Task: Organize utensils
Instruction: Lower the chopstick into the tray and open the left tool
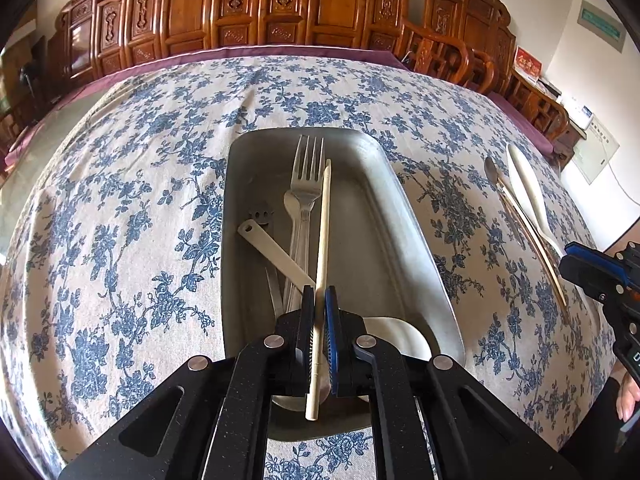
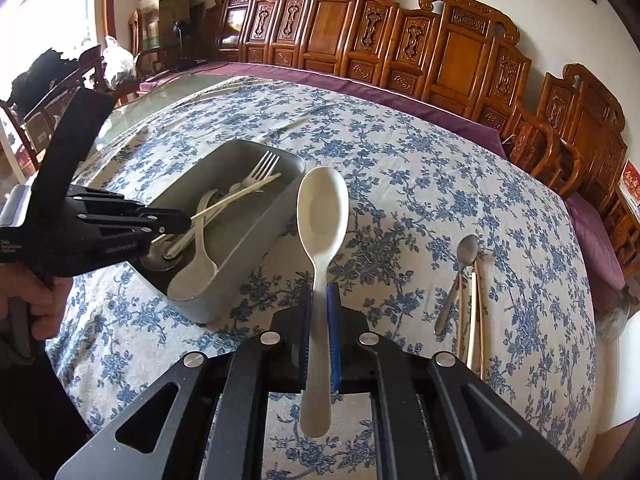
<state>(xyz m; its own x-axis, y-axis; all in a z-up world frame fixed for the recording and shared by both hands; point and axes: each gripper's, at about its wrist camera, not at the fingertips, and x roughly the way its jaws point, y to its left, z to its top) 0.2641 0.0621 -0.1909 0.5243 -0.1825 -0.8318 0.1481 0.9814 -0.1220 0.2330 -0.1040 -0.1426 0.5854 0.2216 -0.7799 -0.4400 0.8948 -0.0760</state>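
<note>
left tool [image 1: 319,296] clamps a pale slender chopstick [image 1: 322,248] over the grey metal tray [image 1: 416,240] at frame centre; right tool [image 2: 320,294] grips a white plastic spoon [image 2: 322,216], bowl pointing up-frame

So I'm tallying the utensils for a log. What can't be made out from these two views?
- Left wrist view: the utensils in the gray tray overlap, and the left gripper, shut on a chopstick, covers their near ends.
- Right wrist view: the chopsticks beside the metal spoon run behind the right gripper, so their count is unclear.
- Right wrist view: the white spoon hides the tablecloth behind it.
</note>
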